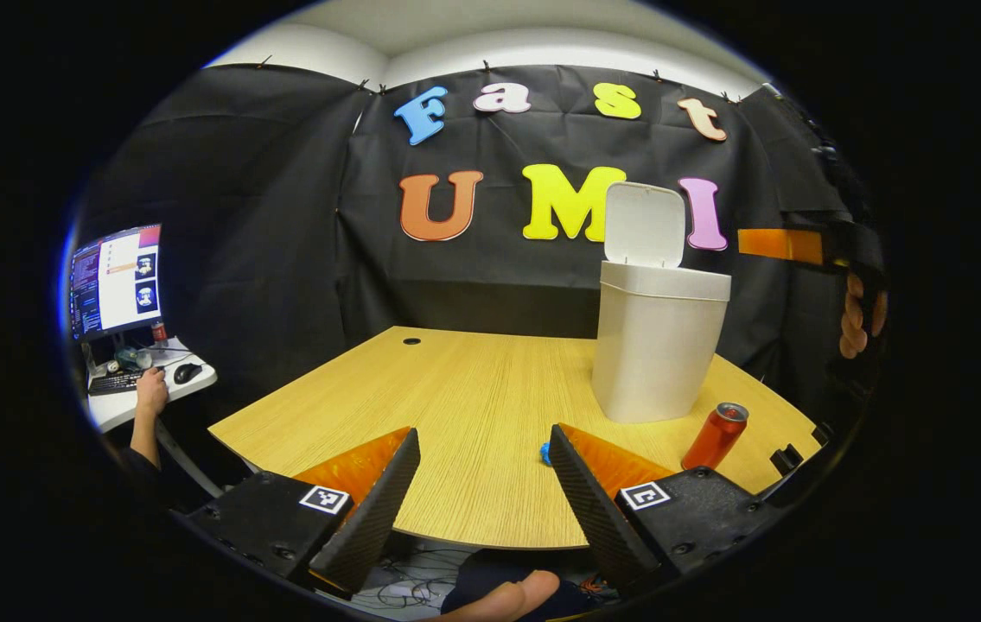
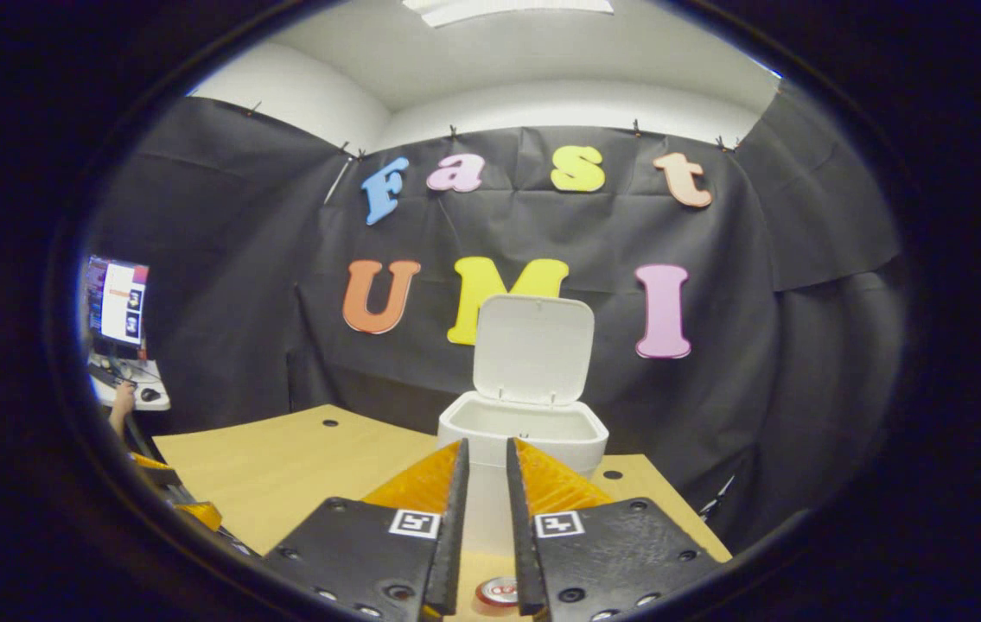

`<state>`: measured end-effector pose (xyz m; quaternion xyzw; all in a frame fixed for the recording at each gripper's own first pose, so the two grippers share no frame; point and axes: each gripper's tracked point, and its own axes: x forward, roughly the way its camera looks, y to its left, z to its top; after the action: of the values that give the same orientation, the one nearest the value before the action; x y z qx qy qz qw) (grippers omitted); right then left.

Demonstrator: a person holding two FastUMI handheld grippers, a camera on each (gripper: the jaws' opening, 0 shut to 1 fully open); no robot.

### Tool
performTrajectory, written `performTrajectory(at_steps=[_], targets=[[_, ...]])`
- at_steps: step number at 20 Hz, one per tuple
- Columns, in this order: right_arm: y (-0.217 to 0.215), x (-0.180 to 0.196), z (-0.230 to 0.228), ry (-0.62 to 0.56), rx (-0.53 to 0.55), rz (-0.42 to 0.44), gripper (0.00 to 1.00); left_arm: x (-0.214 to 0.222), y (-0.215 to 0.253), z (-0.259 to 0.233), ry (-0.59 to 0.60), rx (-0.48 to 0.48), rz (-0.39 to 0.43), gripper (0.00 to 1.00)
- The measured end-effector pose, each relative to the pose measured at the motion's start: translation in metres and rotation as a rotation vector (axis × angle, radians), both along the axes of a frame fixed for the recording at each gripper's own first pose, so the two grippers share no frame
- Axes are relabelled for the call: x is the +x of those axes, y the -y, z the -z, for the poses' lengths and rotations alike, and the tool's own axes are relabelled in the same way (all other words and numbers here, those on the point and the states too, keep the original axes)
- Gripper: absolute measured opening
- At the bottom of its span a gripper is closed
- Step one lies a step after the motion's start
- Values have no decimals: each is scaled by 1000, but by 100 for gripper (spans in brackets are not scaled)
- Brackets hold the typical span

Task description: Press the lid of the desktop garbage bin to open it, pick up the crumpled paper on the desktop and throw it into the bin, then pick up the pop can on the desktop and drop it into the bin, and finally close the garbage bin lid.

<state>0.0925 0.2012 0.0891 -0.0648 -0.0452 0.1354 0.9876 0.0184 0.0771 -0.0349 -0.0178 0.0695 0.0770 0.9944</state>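
In the left gripper view, the left gripper (image 1: 483,462) is hovering over the near edge of the wooden table (image 1: 473,389) with its fingers spread wide, holding and touching nothing. A small blue thing (image 1: 544,453) is peeking out just beside its right finger; what it is cannot be told. The white garbage bin (image 1: 659,345) is standing on the table's right side with its lid (image 1: 644,225) tipped up, and the pop can (image 1: 716,435) is standing just in front of it, to the right. The right gripper (image 1: 788,245) is showing high at the right edge, held by a hand (image 1: 860,315).

In the right gripper view, the right gripper (image 2: 483,518) is hanging above the table with its fingers drawn narrow and nothing between them. The open bin is sitting straight ahead, and the can's top (image 2: 499,592) is lying below the gap.
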Motion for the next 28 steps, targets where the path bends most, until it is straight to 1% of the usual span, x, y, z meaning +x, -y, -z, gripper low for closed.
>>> performTrajectory(at_steps=[1,2,3,4,5,6,7,9,10,12,13,14,15,16,17,19,21,22,23,24,25,26,28], targets=[[8,-11,2,22,9,9,45,1,1,1,-4,2,-1,98],[13,-21,5,32,23,9,55,1,0,3,-8,10,-3,98],[17,-30,11,29,37,5,74,2,0,3,-9,22,-6,98],[19,-36,21,16,46,-4,80,3,1,4,-6,32,-8,98],[21,-41,29,1,40,-10,89,4,2,3,-1,39,-8,98],[27,-44,38,-9,23,-5,88,6,3,5,4,42,-4,98],[35,-46,42,-5,-1,9,95,9,5,4,15,41,3,98],[52,-51,48,23,-29,34,95,19,9,7,27,45,20,98],[58,-53,53,33,-24,42,95,24,12,10,26,51,38,98],[60,-59,68,33,-6,15,95,31,19,19,23,58,70,98],[62,-60,75,32,7,1,98,36,21,25,19,54,78,98],[66,-61,81,37,19,-7,95,40,24,34,8,42,89,98],[70,-59,89,39,24,-11,95,46,28,45,-17,24,102,98],[73,-58,97,42,13,-16,95,52,34,57,-48,19,116,98],[75,-57,105,48,-12,-24,98,55,40,65,-71,21,128,98],[90,-53,123,56,-57,-15,95,60,51,80,-97,19,160,98],[105,-47,148,27,-62,-10,95,66,58,103,-166,9,181,98],[107,-44,163,1,-62,-21,98,69,60,113,-203,10,183,98],[110,-42,174,-20,-54,-30,95,71,63,118,-224,13,186,98],[116,-42,186,-37,-43,-31,95,76,64,121,-247,18,194,98],[121,-42,197,-54,-31,-33,98,80,66,124,-265,21,202,98],[123,-41,210,-78,-14,-37,95,84,65,130,-293,21,204,98],[124,-37,236,-145,23,-53,95,97,64,139,-344,26,197,98]])
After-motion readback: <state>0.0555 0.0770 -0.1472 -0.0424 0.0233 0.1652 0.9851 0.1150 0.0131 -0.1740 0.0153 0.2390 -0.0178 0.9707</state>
